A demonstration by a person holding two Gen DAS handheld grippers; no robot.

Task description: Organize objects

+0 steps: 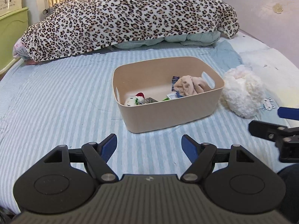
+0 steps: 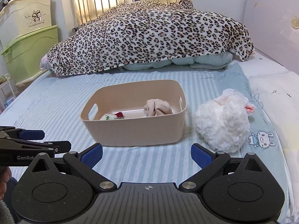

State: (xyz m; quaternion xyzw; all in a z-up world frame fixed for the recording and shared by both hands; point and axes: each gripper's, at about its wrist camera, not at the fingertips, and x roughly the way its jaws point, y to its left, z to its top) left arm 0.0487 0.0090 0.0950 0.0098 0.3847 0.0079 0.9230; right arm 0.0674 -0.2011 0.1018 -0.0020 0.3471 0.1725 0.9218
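Note:
A beige plastic bin point(image 1: 168, 115) point(image 2: 130, 130) stands on the striped bed. Inside it lie a beige cloth point(image 1: 190, 85) point(image 2: 157, 107), a small white toy with a red hat point(image 1: 135, 99) point(image 2: 114, 116) and some small packets point(image 1: 172, 95). A white plush toy point(image 1: 243, 93) point(image 2: 222, 123) lies on the bed just right of the bin. My left gripper point(image 1: 149, 147) is open and empty, short of the bin's near wall. My right gripper point(image 2: 146, 155) is open and empty, in front of the bin and the plush toy. Each gripper shows at the edge of the other's view.
A leopard-print blanket point(image 1: 130, 16) point(image 2: 149, 35) is heaped over bedding at the far end of the bed. Green and cream storage boxes point(image 2: 28, 43) stand left of the bed. A pale wall panel point(image 2: 271, 22) runs along the right side.

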